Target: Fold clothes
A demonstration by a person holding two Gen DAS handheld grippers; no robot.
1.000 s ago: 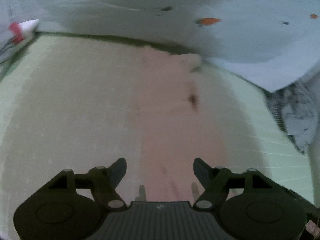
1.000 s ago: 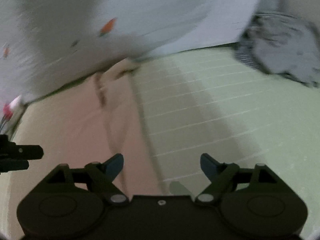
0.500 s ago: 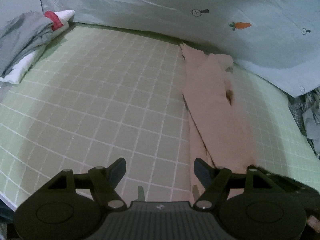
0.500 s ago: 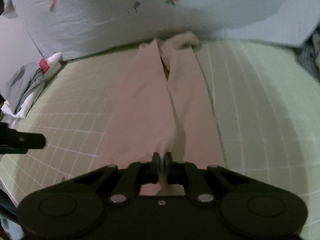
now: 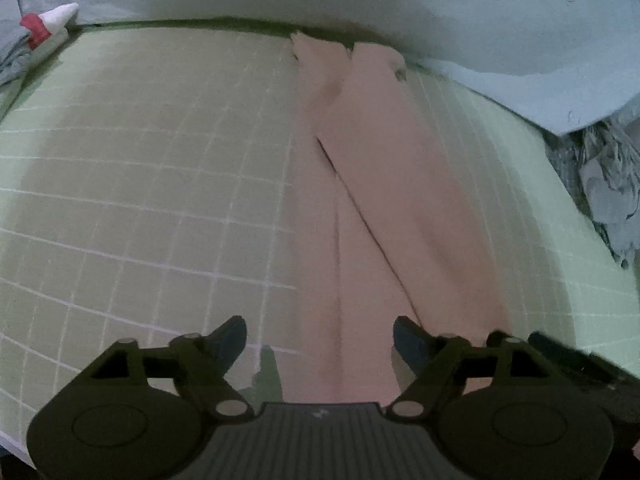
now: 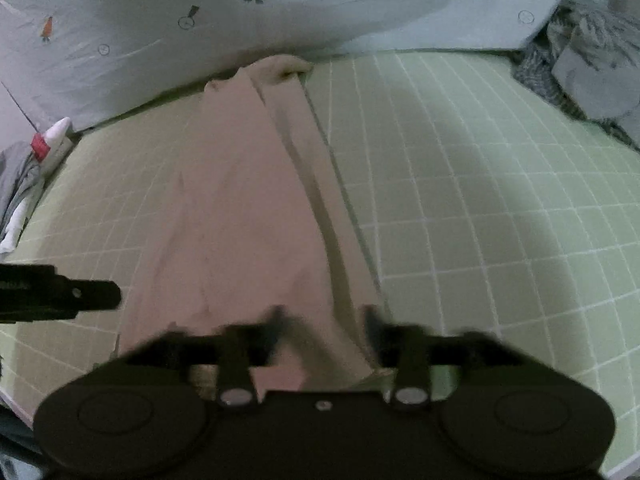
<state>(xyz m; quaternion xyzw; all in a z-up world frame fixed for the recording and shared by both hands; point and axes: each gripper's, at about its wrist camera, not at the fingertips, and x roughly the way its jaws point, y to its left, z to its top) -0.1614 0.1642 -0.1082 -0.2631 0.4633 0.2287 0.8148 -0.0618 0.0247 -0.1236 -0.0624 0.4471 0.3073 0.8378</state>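
While both my tongs hang over the green grid mat [image 5: 140, 184], the pink garment [image 5: 384, 208] lies folded long and narrow down its middle.

My left gripper [image 5: 320, 340] stands wide, jaws opening, with the garment's near end below the gap and neither pad touching it. My right gripper [image 6: 326, 328] is blurred, its jaws opening above the cloth's near edge, nothing pinched. Its far end nearly meets the carrot-print sheet [image 6: 168, 12]; grey clothes [image 6: 592, 64] are heaped far right.
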